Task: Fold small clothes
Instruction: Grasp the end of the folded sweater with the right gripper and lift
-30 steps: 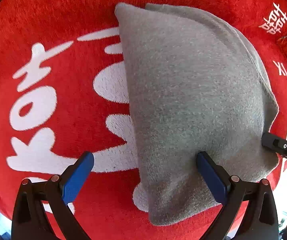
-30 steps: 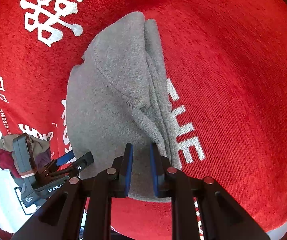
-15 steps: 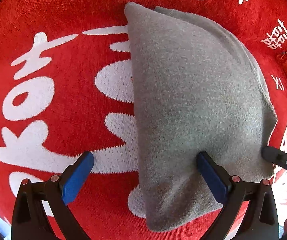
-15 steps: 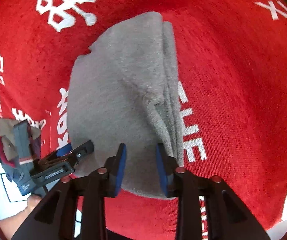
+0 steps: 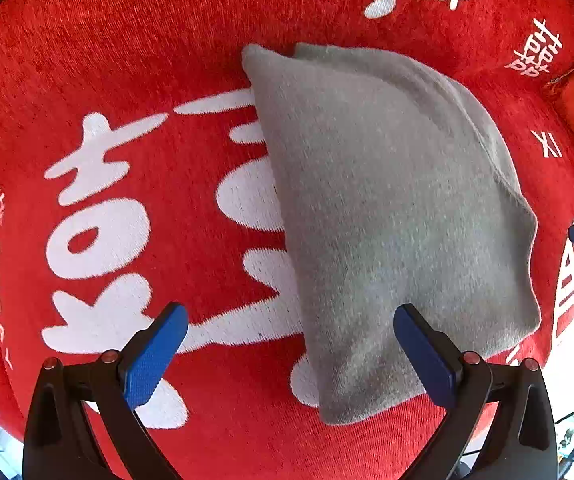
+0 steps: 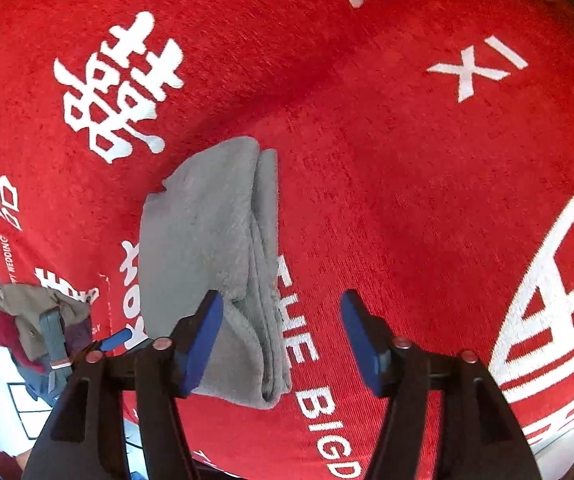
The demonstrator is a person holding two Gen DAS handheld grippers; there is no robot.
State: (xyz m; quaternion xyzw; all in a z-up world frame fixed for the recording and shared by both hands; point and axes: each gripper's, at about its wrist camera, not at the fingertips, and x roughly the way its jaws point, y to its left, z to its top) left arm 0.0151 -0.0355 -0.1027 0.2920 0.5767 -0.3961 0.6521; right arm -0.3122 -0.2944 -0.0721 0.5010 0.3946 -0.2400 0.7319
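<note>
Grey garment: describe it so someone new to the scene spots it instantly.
A red cloth printed with big white characters covers the whole work surface. Lying flat on it, partly over one large white character, is the grey garment, a soft fleecy piece folded into a rounded wedge with stacked layers along one edge. It is the only plain, unprinted grey thing on the red.

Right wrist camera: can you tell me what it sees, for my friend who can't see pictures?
A folded grey cloth lies on a red blanket with white lettering. The right gripper hangs open just above the cloth's near edge, its blue pads holding nothing. At lower left, the left gripper shows in front of a small heap of clothes.
</note>
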